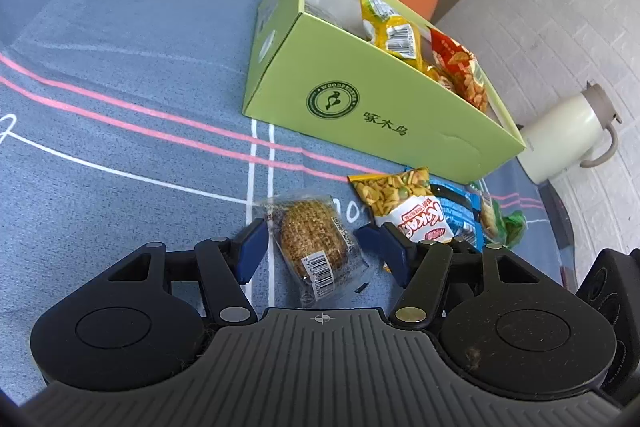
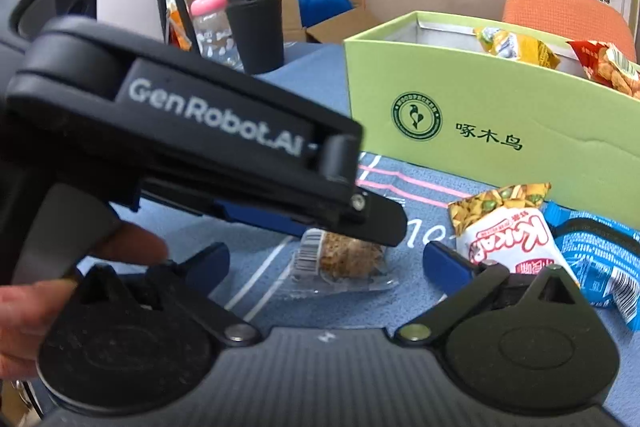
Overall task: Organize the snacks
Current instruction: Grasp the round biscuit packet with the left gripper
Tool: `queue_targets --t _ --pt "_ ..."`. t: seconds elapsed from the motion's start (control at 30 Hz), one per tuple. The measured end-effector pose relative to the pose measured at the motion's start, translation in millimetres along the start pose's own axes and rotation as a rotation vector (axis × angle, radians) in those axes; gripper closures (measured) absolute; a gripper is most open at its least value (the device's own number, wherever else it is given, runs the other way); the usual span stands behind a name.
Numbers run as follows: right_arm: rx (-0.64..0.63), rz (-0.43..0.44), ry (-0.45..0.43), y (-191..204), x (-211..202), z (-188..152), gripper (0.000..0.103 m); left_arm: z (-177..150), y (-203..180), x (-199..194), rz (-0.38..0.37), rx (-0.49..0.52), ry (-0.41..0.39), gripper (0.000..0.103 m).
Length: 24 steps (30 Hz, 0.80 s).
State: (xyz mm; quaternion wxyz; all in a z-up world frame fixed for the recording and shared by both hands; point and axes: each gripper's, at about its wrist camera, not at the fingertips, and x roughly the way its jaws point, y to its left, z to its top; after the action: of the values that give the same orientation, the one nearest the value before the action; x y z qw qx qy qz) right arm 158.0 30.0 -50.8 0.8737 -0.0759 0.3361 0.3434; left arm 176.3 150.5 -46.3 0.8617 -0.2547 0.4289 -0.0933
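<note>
The left gripper (image 2: 340,227) blocked much of the right wrist view and hid half of the wrapped brown cake (image 1: 316,247), and the blue packet (image 2: 596,259) was cut off at the edge. The cake lay on the blue tablecloth (image 1: 140,107) between the left gripper's (image 1: 316,243) blue pads, which stood apart and did not seem to touch it. The right gripper (image 2: 324,263) was wide open with nothing in it, just in front of the cake, near the green box (image 1: 360,95) of snacks
</note>
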Motion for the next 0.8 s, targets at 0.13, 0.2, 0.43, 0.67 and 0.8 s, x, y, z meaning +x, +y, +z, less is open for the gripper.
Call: queue_targets --t 0.13,0.2,0.43,0.67,0.8 --pt "-0.004 -0.033 -0.036 3 -8 -1 0.001 -1 -3 0 -0.008 0.003 0.012 0.058" --pt "-0.014 -0.036 -0.036 4 -7 0 0.001 -1 -4 -1 -0.003 0.010 0.012 0.058" --pt "-0.038 -0.050 -0.045 12 -9 -12 0.023 -8 -3 -3 -0.005 0.037 0.006 0.081" --pt "0.012 -0.055 -0.110 9 -39 -18 0.037 -17 -8 -19 -0.073 0.022 -0.027 0.096" --pt "-0.005 -0.061 -0.181 4 -56 9 0.037 5 -27 -39 -0.111 0.046 -0.088 0.096"
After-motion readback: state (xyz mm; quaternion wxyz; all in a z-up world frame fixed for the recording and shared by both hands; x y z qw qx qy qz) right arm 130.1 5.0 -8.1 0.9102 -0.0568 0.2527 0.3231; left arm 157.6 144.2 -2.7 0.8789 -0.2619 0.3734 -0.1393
